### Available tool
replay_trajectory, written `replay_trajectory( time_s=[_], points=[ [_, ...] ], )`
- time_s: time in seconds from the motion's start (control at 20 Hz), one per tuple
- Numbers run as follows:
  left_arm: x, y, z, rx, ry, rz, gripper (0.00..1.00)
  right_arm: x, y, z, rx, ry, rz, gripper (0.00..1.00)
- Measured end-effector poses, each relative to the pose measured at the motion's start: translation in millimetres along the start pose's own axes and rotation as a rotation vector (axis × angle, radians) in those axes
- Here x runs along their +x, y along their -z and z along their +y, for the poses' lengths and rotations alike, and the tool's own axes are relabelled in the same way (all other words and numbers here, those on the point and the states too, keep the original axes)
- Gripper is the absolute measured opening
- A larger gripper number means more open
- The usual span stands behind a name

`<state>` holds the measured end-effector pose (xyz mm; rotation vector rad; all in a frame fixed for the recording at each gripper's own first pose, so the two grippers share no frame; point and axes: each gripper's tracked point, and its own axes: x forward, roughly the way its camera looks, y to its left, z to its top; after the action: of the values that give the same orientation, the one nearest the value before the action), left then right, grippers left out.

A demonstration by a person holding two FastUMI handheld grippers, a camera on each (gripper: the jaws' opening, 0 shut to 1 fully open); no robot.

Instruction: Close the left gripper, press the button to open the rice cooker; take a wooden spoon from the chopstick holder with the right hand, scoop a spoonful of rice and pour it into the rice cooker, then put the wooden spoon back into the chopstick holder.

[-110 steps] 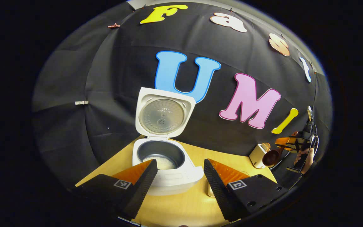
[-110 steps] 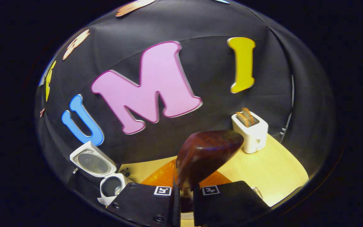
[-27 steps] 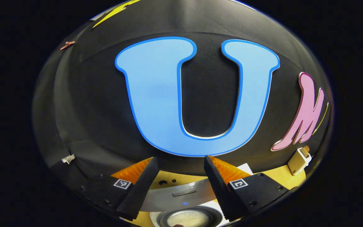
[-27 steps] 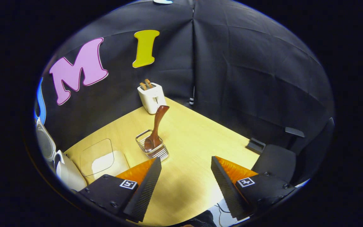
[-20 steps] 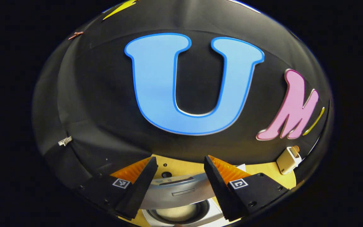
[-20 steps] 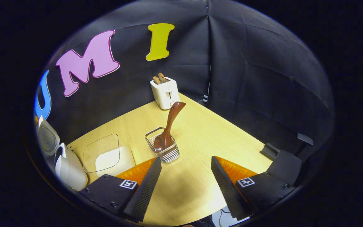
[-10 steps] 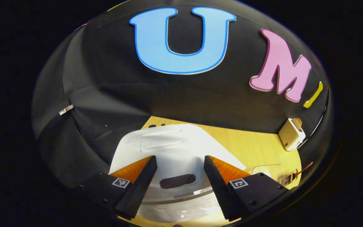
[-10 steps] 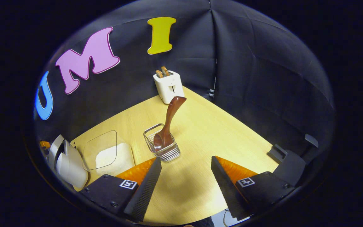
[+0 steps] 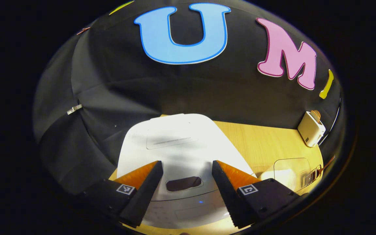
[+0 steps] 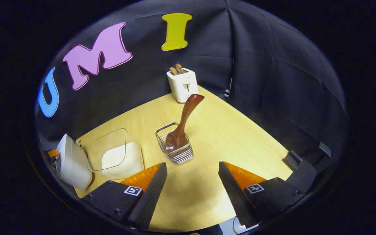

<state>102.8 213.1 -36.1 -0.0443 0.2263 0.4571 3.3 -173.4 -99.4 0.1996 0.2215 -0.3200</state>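
Observation:
The white rice cooker (image 9: 178, 147) has its lid down, right under my left gripper (image 9: 185, 166), whose open fingers straddle the dark slot in the lid's front. In the right gripper view the cooker (image 10: 72, 163) stands at the far left. The wooden spoon (image 10: 183, 122) stands bowl-down in the wire chopstick holder (image 10: 175, 148), handle leaning up to the right. My right gripper (image 10: 193, 168) hovers open just in front of the holder, holding nothing. A clear container of rice (image 10: 117, 158) lies between cooker and holder.
A white toaster (image 10: 183, 83) with two slices stands at the table's far corner, also at the right of the left gripper view as the toaster (image 9: 312, 132). A dark stand (image 10: 300, 169) sits off the table's right edge. Black cloth walls close in behind.
The cooker lid has come down from open to closed under my left gripper. My right gripper let go of the spoon, which now stands in the holder, and drew back.

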Motion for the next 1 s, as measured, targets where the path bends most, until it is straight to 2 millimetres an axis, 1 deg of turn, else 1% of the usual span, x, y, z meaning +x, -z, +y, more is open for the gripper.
replay_trajectory(
  time_s=[0.15,0.25,0.3,0.35,0.45,0.55,0.65,0.75,0.8,0.9,1.0],
  points=[
    [0.5,2.0,0.0,0.034,0.0,-0.064,1.0,1.8,6.7,19.5,-0.034,-0.038,0.014,0.99],
    [0.5,-0.5,-0.4,0.005,0.012,-0.091,1.0,3.3,10.4,35.0,-0.045,-0.069,0.026,0.99],
    [-0.2,-3.2,-0.5,0.009,0.014,-0.103,1.0,3.1,10.5,43.1,-0.043,-0.085,0.027,0.99],
    [0.2,-1.7,0.4,0.021,0.012,-0.1,1.0,1.7,10.0,53.3,-0.045,-0.102,0.026,0.99],
    [-3.7,-3.4,1.7,0.023,0.006,-0.095,1.0,-2.5,5.1,72.5,-0.064,-0.137,0.01,0.98],
    [-11.0,-13.2,5.4,0.029,-0.01,-0.123,0.98,-8.0,1.5,87.5,-0.085,-0.167,-0.005,0.99],
    [-26.6,-32.2,5.3,0.052,-0.002,-0.202,0.98,-16.0,-3.1,98.5,-0.095,-0.186,-0.019,0.99],
    [-50.4,-52.6,4.6,0.056,0.011,-0.289,0.98,-24.1,-11.6,107.9,-0.081,-0.188,-0.038,0.99],
    [-65.7,-61.2,-0.8,0.044,0.03,-0.326,0.98,-28.7,-18.8,115.7,-0.075,-0.2,-0.058,0.99],
    [-99.1,-68.2,-11.0,0.004,0.087,-0.379,0.98,-38.9,-37.7,131.4,-0.078,-0.216,-0.106,0.98],
    [-131.6,-66.0,-20.4,-0.012,0.139,-0.41,0.98,-52.9,-52.4,149.9,-0.082,-0.241,-0.157,0.99]
  ],
)
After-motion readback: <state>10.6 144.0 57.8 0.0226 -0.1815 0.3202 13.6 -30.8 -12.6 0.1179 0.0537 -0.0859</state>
